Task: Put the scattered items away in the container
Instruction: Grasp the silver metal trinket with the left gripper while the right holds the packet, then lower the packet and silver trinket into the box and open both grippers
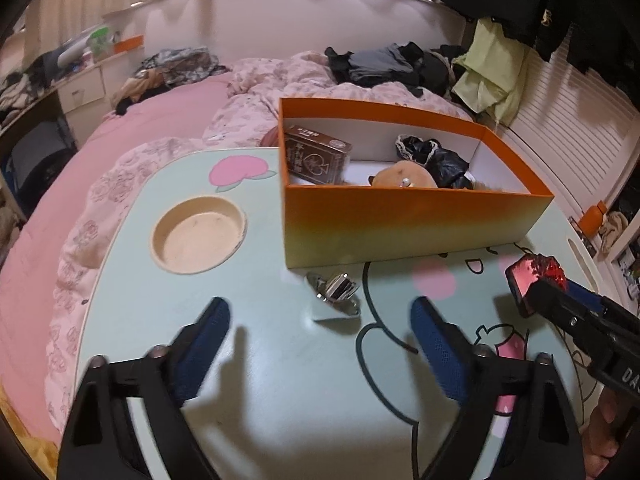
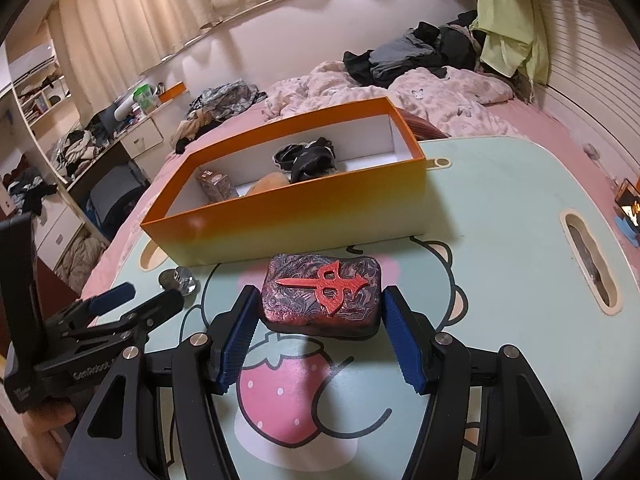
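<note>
An orange box [image 1: 416, 200] stands open at the back of a mint-green lap table [image 1: 260, 380]. Inside it lie a brown card pack [image 1: 316, 156], a tan round item [image 1: 404, 178] and a black crumpled item [image 1: 440, 160]. A small shiny metal piece [image 1: 334, 290] rests on the table just in front of the box. My left gripper [image 1: 320, 306] hovers open right behind it, nothing between the pads. My right gripper [image 2: 320, 300] is shut on a dark red case with a red emblem [image 2: 324, 290], held near the box's front wall [image 2: 280, 208]. The left gripper [image 2: 154, 296] shows at the left.
A round cup recess [image 1: 198, 234] sits in the table's left part and a slot handle [image 2: 588, 256] in its right edge. The table stands on a pink bed [image 1: 132, 128] with a crumpled quilt and dark clothes [image 1: 384, 64] behind the box. A nightstand [image 1: 80, 88] stands far left.
</note>
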Available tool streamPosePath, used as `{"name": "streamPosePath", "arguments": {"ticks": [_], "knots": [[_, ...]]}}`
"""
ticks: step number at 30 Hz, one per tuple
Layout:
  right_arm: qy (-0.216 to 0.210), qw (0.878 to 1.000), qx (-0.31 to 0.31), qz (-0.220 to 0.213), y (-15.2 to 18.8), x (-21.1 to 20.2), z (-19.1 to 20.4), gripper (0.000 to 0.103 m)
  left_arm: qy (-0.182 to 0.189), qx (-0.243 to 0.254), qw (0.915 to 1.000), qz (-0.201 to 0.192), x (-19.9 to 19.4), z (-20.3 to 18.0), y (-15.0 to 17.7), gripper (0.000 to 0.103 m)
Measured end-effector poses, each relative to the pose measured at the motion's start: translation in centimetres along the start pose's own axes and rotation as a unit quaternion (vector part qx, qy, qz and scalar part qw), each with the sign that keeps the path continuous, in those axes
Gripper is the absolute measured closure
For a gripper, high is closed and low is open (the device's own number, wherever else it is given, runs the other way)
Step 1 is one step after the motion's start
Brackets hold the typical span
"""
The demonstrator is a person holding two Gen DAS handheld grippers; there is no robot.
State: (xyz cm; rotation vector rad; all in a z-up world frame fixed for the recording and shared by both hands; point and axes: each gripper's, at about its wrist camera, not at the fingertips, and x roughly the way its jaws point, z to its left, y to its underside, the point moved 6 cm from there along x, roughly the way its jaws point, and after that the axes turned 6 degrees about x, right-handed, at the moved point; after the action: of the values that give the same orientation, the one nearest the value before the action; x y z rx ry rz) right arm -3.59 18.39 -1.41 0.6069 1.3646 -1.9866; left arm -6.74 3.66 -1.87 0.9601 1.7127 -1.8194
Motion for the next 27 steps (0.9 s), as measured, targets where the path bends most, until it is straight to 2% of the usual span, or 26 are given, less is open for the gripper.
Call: {"name": "streamPosePath", "arguments": {"ticks": [4, 5, 6, 7, 8, 9, 12, 16, 18, 27], "knots": [[-0.001, 1.0, 0.001, 0.002, 0.2, 0.0, -0.1, 0.04, 0.018, 0.001, 0.9995, 0.027, 1.6, -0.6, -0.2, 0.034], [-0.001, 1.0, 0.002, 0.002, 0.2, 0.0, -0.2, 0.04, 0.014, 0.004, 0.9997, 0.02, 1.6, -0.7, -0.3, 0.037], [-0.001, 1.0, 0.002, 0.002, 0.2, 0.0, -0.2, 0.04, 0.01, 0.009, 0.9997, 0.02, 1.8, -0.7, -0.4, 0.045], [-0.001, 1.0, 0.001, 0.002, 0.1, 0.0, -0.2, 0.04, 0.008, 0.011, 0.9997, 0.02, 1.8, -0.8, -0.3, 0.049], [-0.001, 1.0, 0.001, 0.002, 0.1, 0.0, -0.2, 0.04, 0.009, 0.015, 0.9997, 0.019, 1.8, -1.0, -0.4, 0.068], [-0.001, 1.0, 0.001, 0.001, 0.1, 0.0, -0.2, 0.04, 0.012, 0.017, 0.9996, 0.018, 1.7, -1.1, -0.5, 0.075], [-0.002, 1.0, 0.003, 0.001, 0.1, 0.0, -0.3, 0.04, 0.027, 0.02, 0.9994, 0.012, 1.4, -1.6, -0.3, 0.075], [-0.001, 1.0, 0.002, 0.002, 0.2, 0.1, -0.5, 0.04, 0.028, 0.026, 0.9992, -0.011, 0.1, -2.0, -0.1, 0.075], [0.0, 1.0, 0.002, 0.001, 0.2, 0.0, -0.4, 0.04, 0.043, 0.021, 0.9987, -0.02, -0.8, -2.2, -0.3, 0.076], [0.002, 1.0, -0.01, -0.023, -0.6, -1.4, 0.3, 0.04, 0.058, 0.026, 0.9945, -0.083, -5.6, -2.2, -4.0, 0.076]]}}
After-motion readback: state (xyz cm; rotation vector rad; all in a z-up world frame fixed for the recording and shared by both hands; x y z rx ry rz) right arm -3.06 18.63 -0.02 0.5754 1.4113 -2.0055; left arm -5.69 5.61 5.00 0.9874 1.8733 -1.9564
